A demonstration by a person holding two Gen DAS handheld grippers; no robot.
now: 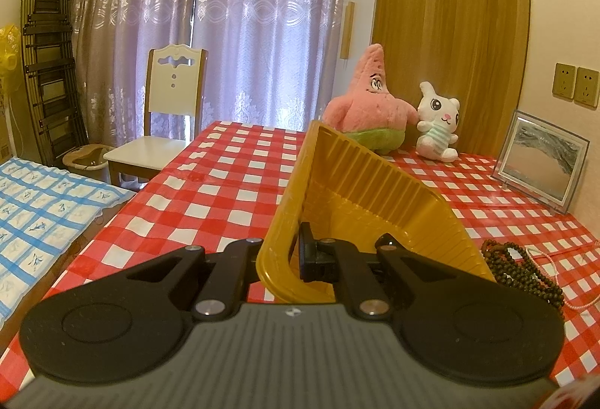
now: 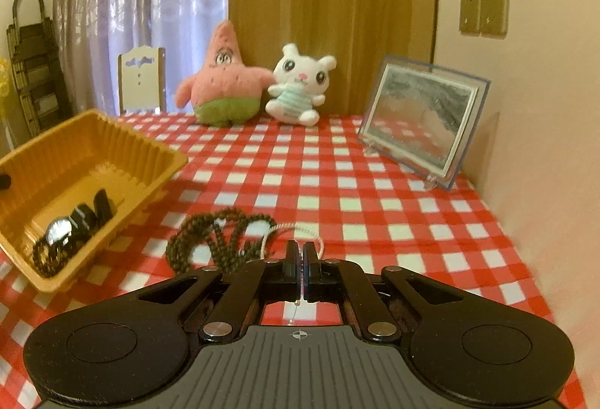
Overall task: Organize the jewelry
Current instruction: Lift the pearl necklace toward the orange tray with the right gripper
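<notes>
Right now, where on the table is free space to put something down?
Free: the cloth between the bead pile and the picture frame, and the stretch before the plush toys. Crowded: the near left, with the tray beside the beads.

- pink starfish plush sitting at the far edge of the table, right up against a white bunny plush
- framed sand picture propped near the wall on the right
- red-and-white checked tablecloth over everything
- white chair past the table's far end, lilac curtains behind it
- folded rack in the corner
- two wall sockets
</notes>
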